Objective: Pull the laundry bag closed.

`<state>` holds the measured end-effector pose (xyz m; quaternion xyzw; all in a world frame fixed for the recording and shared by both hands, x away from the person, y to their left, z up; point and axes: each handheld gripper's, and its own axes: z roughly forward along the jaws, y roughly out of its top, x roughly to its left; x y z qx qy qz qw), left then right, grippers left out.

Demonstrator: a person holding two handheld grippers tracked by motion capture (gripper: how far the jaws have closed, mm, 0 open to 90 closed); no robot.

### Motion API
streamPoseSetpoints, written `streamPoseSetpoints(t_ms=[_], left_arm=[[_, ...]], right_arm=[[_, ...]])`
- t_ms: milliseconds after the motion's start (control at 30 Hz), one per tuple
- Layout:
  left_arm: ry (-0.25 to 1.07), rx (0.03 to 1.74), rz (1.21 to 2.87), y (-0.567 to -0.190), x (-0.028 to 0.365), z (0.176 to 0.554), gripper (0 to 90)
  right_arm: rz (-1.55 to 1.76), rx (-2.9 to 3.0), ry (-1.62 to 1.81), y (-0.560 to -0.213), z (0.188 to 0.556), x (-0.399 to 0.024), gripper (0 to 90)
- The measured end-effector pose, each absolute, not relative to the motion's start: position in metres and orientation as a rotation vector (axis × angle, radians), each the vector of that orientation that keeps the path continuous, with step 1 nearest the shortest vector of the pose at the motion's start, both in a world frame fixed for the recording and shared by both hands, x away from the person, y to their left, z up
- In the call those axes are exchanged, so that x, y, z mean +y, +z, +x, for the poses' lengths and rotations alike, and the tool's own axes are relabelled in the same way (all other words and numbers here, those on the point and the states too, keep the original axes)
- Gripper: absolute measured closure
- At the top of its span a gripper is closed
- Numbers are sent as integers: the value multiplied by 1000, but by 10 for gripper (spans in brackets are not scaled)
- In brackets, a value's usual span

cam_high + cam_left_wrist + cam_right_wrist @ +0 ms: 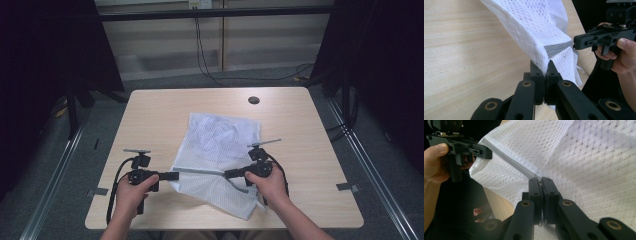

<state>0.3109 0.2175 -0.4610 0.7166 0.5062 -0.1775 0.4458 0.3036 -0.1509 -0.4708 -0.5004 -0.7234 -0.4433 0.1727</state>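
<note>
A white mesh cloth (220, 137) lies crumpled across the middle of the wooden table (150, 110). Its near edge carries a grey band (200, 171), pulled taut between both grippers just above the tabletop. My left gripper (175, 175) is shut on the band's left end. My right gripper (227, 174) is shut on its right end. In the left gripper view the jaws (545, 65) pinch the mesh cloth (536, 25), with the right gripper (576, 42) facing them. In the right gripper view the jaws (541, 181) clamp the grey band (506, 161), and the left gripper (489, 153) holds its far end.
A small black round disc (253, 100) sits near the table's far edge. Cables (210, 70) trail over the grey floor behind the table. Dark curtains (45, 50) hang on both sides, and metal rails (60, 170) run along the floor beside the table.
</note>
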Motion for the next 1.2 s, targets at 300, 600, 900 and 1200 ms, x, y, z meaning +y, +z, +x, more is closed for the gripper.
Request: streamPoseSetpoints(t_ms=[300, 600, 900, 1200], left_arm=[[-412, 1245, 1800, -461, 225, 313, 881], [-416, 1250, 1795, -459, 225, 311, 881], [-411, 1243, 1805, -459, 225, 312, 881], [-415, 1260, 1789, -458, 224, 312, 881]], right_arm=[[-1450, -2041, -1260, -471, 304, -160, 872], [-1467, -2041, -1263, -472, 303, -165, 872], [-1478, -2035, -1269, -473, 302, -170, 872], [-1478, -2038, -1267, -473, 302, -170, 872]])
